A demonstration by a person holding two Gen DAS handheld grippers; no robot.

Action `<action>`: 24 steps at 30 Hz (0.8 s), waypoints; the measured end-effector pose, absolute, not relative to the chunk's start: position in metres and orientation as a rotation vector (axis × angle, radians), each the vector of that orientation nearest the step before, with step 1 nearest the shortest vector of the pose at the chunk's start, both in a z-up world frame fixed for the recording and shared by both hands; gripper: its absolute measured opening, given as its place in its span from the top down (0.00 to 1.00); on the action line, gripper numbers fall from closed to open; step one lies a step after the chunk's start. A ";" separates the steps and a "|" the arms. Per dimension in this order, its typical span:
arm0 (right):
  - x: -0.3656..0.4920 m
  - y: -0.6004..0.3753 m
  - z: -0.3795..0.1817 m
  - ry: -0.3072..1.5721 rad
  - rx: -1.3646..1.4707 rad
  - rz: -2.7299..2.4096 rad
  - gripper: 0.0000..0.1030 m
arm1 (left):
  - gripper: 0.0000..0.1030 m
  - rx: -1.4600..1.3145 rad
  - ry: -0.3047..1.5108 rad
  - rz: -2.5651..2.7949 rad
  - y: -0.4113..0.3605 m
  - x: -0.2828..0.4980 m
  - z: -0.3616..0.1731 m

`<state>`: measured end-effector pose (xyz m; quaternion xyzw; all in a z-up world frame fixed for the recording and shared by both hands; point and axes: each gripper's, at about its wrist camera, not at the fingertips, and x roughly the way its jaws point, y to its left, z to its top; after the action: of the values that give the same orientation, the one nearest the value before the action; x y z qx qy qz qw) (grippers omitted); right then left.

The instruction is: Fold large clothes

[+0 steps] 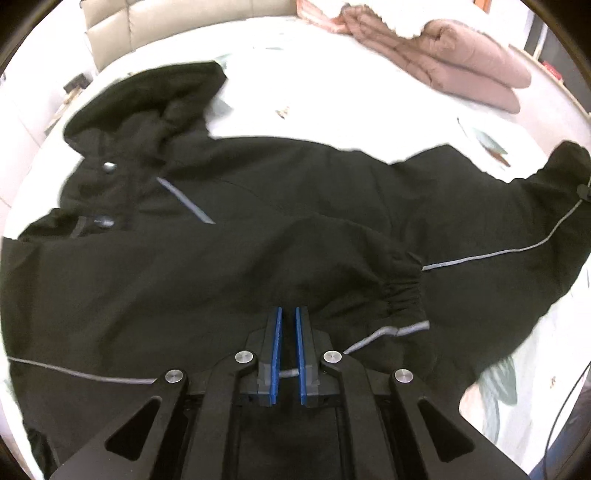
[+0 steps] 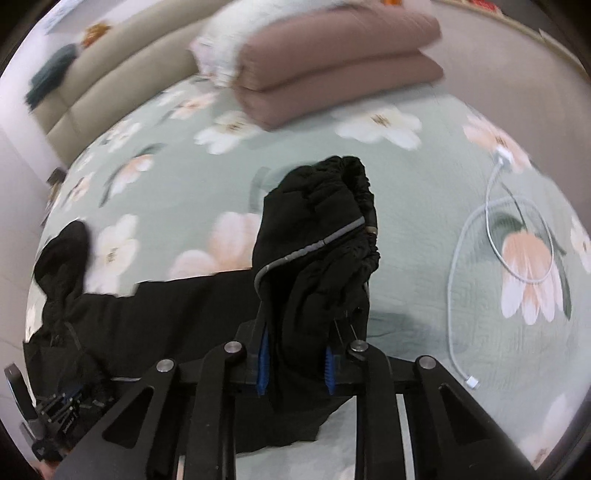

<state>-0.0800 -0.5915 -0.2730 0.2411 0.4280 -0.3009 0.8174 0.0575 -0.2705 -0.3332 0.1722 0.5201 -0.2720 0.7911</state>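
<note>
A large black jacket [image 1: 258, 229] with grey reflective piping lies spread on the bed, hood at the upper left. One sleeve with an elastic cuff [image 1: 402, 295] is folded across its body. My left gripper [image 1: 289, 314] hovers just above the jacket, its blue pads nearly together with a narrow gap and nothing between them. My right gripper [image 2: 295, 339] is shut on the jacket's other sleeve [image 2: 317, 236] and holds it lifted above the bed, the cuff bunched beyond the fingers. The left gripper also shows at the lower left of the right wrist view [image 2: 55, 410].
The bed has a pale green floral cover [image 2: 406, 206]. Folded pink-brown quilts [image 2: 332, 62] and a white blanket lie at its far side. A white charging cable [image 2: 480, 258] lies coiled at the right. A beige padded headboard [image 1: 166, 22] stands behind.
</note>
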 end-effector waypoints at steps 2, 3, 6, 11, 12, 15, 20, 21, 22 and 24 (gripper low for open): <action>-0.064 -0.559 -0.258 0.908 0.464 -0.601 0.75 | 0.93 0.352 1.106 -0.592 -0.247 0.061 -0.317; -0.058 -0.542 -0.251 0.904 0.441 -0.582 0.75 | 0.93 0.347 1.104 -0.590 -0.239 0.062 -0.312; -0.037 -0.485 -0.233 0.900 0.382 -0.504 0.76 | 0.92 0.332 1.104 -0.558 -0.193 0.072 -0.293; 0.008 -0.376 -0.215 0.901 0.303 -0.342 0.77 | 0.92 0.316 1.102 -0.470 -0.117 0.091 -0.279; 0.017 -0.356 -0.214 0.899 0.291 -0.314 0.77 | 0.92 0.313 1.101 -0.453 -0.101 0.094 -0.277; 0.048 -0.291 -0.212 0.904 0.259 -0.220 0.77 | 0.92 0.284 1.103 -0.416 -0.058 0.107 -0.273; 0.098 -0.189 -0.224 0.932 0.245 -0.078 0.77 | 0.92 0.229 1.116 -0.363 0.013 0.129 -0.270; 0.107 -0.171 -0.228 0.941 0.239 -0.053 0.77 | 0.92 0.223 1.118 -0.356 0.025 0.132 -0.271; 0.116 -0.152 -0.233 0.953 0.232 -0.028 0.77 | 0.92 0.217 1.120 -0.349 0.035 0.135 -0.273; 0.134 -0.116 -0.248 0.986 0.222 0.020 0.77 | 0.92 0.208 1.126 -0.338 0.050 0.139 -0.275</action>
<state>0.1338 -0.1156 -0.2477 0.1062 0.4724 0.0095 0.8749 0.1387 0.0501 -0.2752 0.0979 0.5301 -0.1591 0.8271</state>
